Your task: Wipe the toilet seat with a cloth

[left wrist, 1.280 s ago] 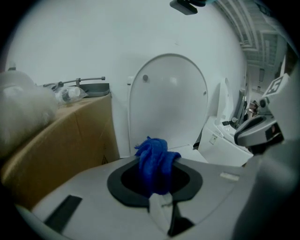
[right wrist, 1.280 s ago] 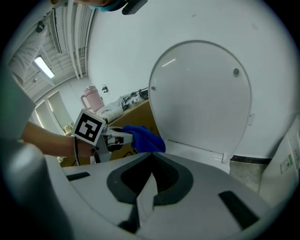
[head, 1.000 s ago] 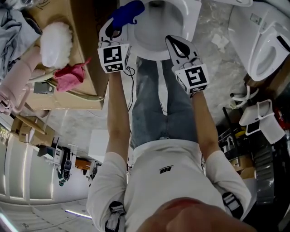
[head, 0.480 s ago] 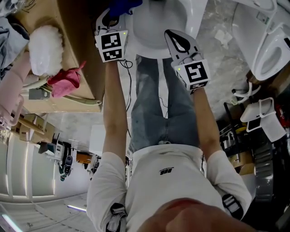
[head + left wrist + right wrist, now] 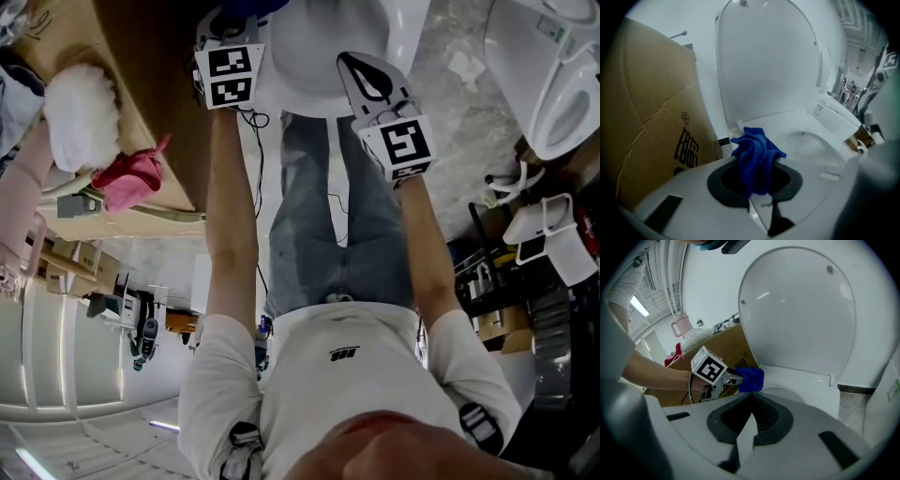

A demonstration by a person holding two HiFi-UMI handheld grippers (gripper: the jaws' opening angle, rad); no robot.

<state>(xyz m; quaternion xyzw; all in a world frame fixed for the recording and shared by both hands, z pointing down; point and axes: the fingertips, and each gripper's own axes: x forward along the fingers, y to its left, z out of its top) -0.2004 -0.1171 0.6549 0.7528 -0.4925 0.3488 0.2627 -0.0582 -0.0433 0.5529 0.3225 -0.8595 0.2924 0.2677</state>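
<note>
The white toilet seat lies at the top of the head view, and its lid stands upright. My left gripper is shut on a crumpled blue cloth, which it holds over the seat's left rear part near the hinge. In the right gripper view the cloth sits at the seat's left edge beside the cardboard box. My right gripper hovers over the seat's front right, shut, with nothing between its fingers. The bowl opening shows to the right of the cloth.
A tall cardboard box stands tight against the toilet's left side, with a white fluffy thing and a pink cloth on it. A second toilet stands at the right. The person's legs are right in front of the bowl.
My left gripper has carried the blue cloth farther back along the seat's left side, toward the hinge. The right gripper has barely shifted.
</note>
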